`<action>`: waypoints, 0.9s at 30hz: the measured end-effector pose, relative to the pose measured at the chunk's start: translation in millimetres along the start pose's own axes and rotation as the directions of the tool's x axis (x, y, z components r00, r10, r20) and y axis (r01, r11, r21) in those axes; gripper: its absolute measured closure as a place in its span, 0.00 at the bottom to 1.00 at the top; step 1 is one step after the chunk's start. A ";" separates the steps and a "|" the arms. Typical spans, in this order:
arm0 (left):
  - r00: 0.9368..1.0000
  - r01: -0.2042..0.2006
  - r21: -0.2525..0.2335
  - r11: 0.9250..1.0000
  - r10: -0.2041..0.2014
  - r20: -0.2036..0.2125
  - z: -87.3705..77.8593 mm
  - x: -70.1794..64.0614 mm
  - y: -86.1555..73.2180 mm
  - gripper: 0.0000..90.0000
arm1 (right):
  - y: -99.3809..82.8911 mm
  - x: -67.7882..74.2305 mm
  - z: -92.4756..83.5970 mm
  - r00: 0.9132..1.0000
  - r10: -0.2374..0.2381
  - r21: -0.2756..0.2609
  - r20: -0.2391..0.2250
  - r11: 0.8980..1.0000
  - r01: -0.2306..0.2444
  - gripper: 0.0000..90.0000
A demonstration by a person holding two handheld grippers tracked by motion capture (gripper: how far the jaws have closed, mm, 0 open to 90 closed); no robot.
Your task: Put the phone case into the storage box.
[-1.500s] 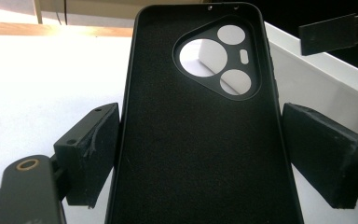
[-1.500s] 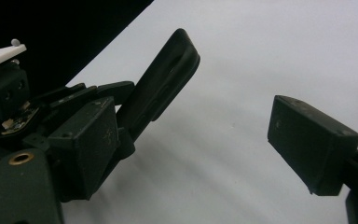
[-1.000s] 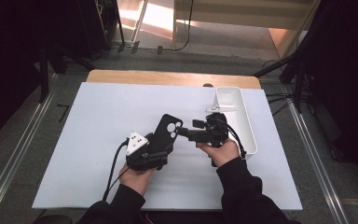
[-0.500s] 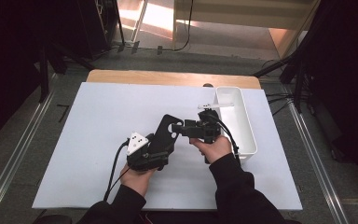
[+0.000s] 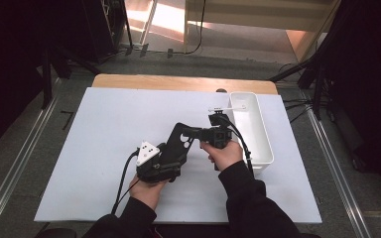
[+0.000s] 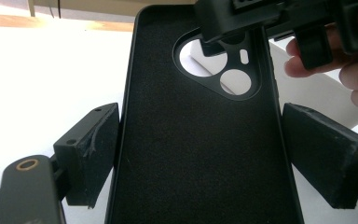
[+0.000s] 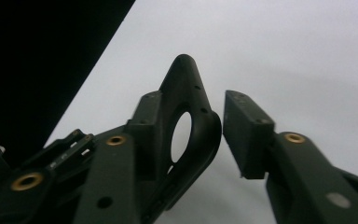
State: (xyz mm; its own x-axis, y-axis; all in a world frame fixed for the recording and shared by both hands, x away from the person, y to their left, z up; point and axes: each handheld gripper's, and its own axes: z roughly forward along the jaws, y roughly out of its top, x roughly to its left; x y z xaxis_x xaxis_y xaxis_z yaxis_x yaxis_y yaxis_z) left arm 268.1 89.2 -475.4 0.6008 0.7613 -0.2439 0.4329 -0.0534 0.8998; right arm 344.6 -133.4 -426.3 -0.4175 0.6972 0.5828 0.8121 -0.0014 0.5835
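A black phone case (image 5: 180, 145) with a camera cutout is raised off the white mat, inner side up. My left gripper (image 5: 175, 152) is shut on its long edges, one jaw on each side in the left gripper view (image 6: 200, 158). My right gripper (image 5: 191, 132) comes in from the right at the case's top end. In the right gripper view the case's top corner (image 7: 191, 116) stands between the jaws of the right gripper (image 7: 192, 100). One pad (image 7: 150, 122) lies against the case; the other pad (image 7: 246, 135) stands a small gap away, so this gripper is open.
A long white tray (image 5: 261, 148) stands on the mat's right side, just beyond the right hand, with a small white piece (image 5: 238, 106) at its far end. The white mat (image 5: 104, 124) covers a wooden table (image 5: 178, 82). Dark floor and metal rails surround it.
My right gripper has moved left, away from the tray, and its jaws now straddle the case's top end. The left gripper has kept hold of the case, nearly still.
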 end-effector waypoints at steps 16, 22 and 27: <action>1.000 -0.027 -0.014 1.000 0.027 0.013 0.6 -1.6 -2.6 0.15 | 2.7 -2.0 -2.1 0.999 0.051 0.017 -0.012 0.999 -0.051 0.84; 0.999 -0.033 -0.002 0.999 0.033 0.035 0.5 0.3 0.5 0.14 | 3.5 -0.2 -4.7 0.999 0.049 0.021 -0.013 0.999 -0.049 0.84; 0.998 -0.030 0.030 0.999 0.028 0.058 0.5 2.0 5.6 0.14 | 3.6 2.1 -7.0 0.999 0.038 0.017 -0.013 0.999 -0.038 0.84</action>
State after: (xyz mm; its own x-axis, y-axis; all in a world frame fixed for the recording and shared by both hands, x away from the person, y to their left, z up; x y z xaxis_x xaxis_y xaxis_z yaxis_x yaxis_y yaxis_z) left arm 272.1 90.1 -471.0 0.6505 0.7209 -0.2391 0.4350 -0.0955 0.8954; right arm 343.7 -137.0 -419.0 -0.3912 0.6872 0.6121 0.8342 -0.0161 0.5513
